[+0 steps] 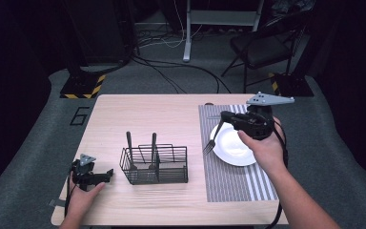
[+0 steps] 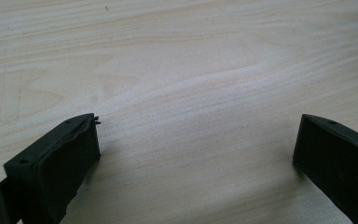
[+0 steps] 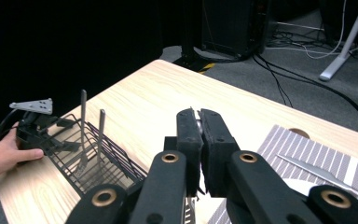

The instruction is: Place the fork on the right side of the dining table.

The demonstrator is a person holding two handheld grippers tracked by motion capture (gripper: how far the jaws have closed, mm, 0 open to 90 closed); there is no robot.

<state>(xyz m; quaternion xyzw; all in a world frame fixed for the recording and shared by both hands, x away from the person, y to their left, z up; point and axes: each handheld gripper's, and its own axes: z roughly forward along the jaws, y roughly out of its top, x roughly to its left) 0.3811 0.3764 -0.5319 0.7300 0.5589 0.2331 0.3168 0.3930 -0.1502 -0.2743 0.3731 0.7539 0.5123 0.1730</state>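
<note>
Right gripper point(image 1: 218, 125) was clamped on the silver metal fork point(image 1: 211, 141), tines hanging down over the striped grey placemat point(image 1: 228, 183) just left of the round white plate point(image 1: 233, 149); best lowered flat before release, left gripper point(image 1: 104, 175) idle, jaws wide.

Light wooden worktop point(image 1: 171, 114) carries a black wire basket point(image 1: 155, 166) at centre and a striped placemat point(image 1: 228, 179) at right.
</note>
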